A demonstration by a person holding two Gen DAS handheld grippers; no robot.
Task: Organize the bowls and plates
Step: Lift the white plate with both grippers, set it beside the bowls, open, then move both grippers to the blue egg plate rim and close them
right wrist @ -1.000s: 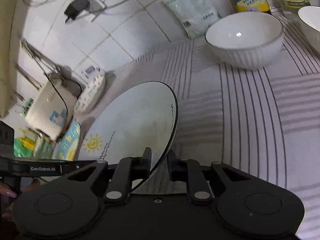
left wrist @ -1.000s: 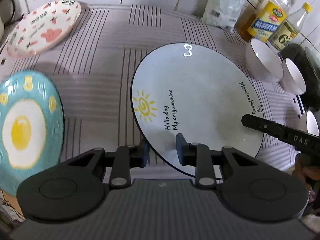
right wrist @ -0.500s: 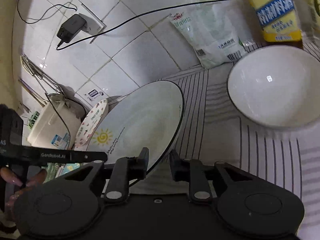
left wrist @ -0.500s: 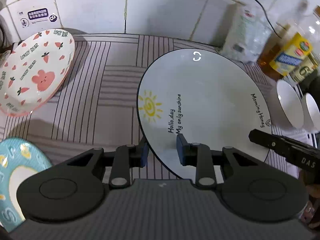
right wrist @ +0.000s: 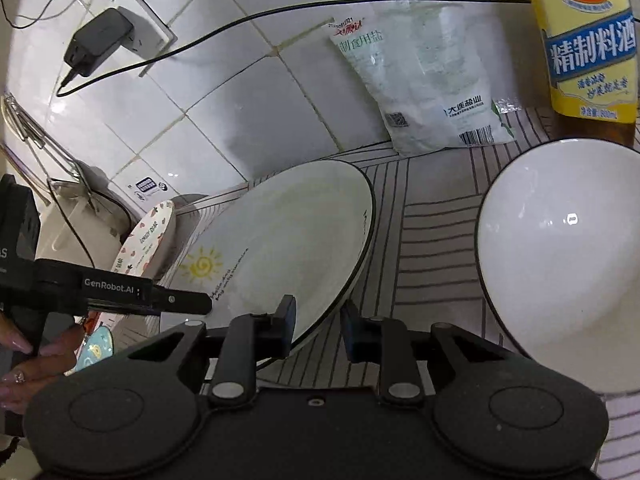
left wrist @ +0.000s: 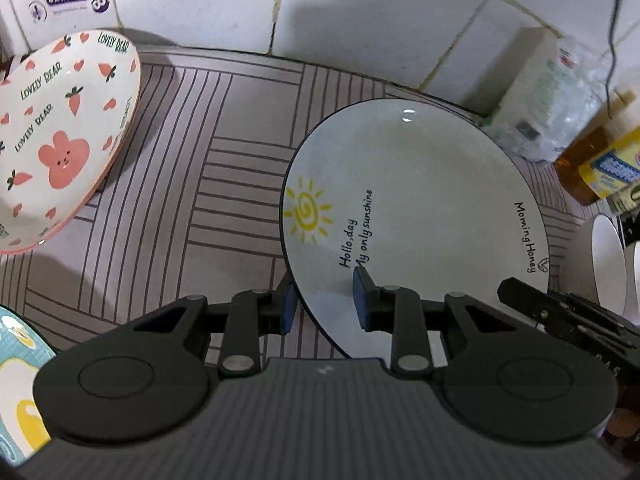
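Observation:
A white plate (left wrist: 420,200) with a yellow sun and black lettering hangs tilted just over the striped cloth (left wrist: 208,200), near the tiled wall. My left gripper (left wrist: 324,304) is shut on its near rim, one pad on top and one underneath. In the right wrist view the same plate (right wrist: 288,232) has its right rim between the fingers of my right gripper (right wrist: 318,324). Those jaws stand a little apart, the right pad just off the rim. One of the left gripper's fingers (right wrist: 176,300) shows at the plate's left.
A pink bear plate (left wrist: 60,140) leans at the back left, and a blue egg plate (left wrist: 20,380) lies at the lower left. A white bowl (right wrist: 560,260) stands right of the plate. A salt bag (right wrist: 420,80), a yellow-labelled bottle (right wrist: 588,40) and a plugged charger (right wrist: 100,40) line the wall.
Both grippers carried the sun plate toward the tiled wall. The right jaws widened off the rim. The blue egg plate slid toward the lower left corner.

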